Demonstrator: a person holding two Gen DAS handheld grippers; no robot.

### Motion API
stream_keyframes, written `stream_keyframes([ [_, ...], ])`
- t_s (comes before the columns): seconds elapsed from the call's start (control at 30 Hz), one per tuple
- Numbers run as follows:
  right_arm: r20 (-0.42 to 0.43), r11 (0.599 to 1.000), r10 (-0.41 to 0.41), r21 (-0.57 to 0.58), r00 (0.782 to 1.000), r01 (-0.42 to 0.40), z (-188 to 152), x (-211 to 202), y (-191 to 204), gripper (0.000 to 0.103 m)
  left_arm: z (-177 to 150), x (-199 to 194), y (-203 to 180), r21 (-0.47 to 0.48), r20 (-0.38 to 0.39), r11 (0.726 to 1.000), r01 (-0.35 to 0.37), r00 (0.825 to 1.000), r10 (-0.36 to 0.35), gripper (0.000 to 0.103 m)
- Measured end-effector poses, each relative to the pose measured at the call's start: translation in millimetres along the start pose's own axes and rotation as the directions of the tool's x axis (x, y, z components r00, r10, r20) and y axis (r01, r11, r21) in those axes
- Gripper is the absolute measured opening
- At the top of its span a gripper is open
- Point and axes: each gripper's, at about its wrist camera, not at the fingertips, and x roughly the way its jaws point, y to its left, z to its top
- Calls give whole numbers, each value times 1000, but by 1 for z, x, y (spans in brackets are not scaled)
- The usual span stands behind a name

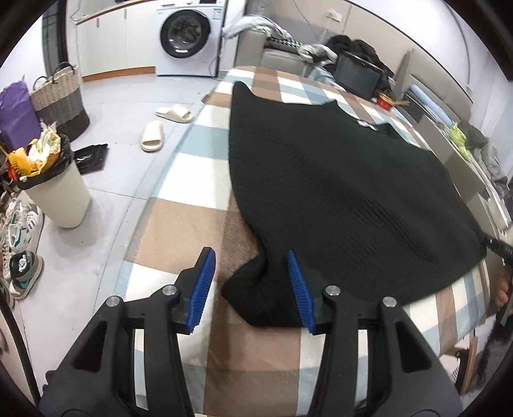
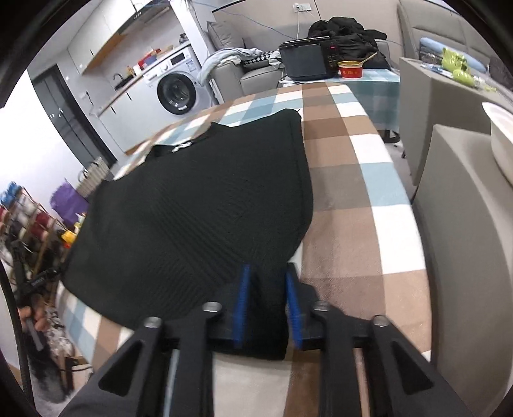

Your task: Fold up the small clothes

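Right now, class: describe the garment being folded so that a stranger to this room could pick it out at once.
Start at the checked blanket of brown, white and pale blue squares covering the big flat surface. Spread flat on it lies the black ribbed knit top, a small white label at its far edge. It is the only clothing on that blanket; other dark clothes are heaped far behind.

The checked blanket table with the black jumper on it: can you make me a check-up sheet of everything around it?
Surface: brown, white and blue checked blanket covering the table.
Job's things: black ribbed knitted jumper lying flat, a sleeve end at each near corner.
Clutter: black box-shaped appliance and red bowl at the far end.
Grippers: left claw open, sleeve end between its blue pads, untouched; right claw around the other sleeve end, grip unclear.
Cables: blue cable along the far wall.
Surroundings: white washing machine, overfilled white bin, beige slippers, woven basket, grey sofa.
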Motion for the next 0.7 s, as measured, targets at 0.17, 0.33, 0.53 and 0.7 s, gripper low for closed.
stream_keyframes([
  [0.17,-5,999,33,-25,999,-33,-8,-3,2,39,-6,6,-3,21,-28,1000,15,999,-14,44],
  [0.33,-31,999,15,-38,999,-17,-14,0,4,41,-10,-1,3,41,-39,998,43,998,-42,44],
  [0.53,-27,999,13,-43,1000,-14,-16,-1,2,41,-8,-22,25,6,33,1000,7,999,-7,49],
  [0.7,-28,999,14,-40,1000,-15,-16,-1,2,41,-8,-17,38,-29,21,999,-12,1000,13,49],
])
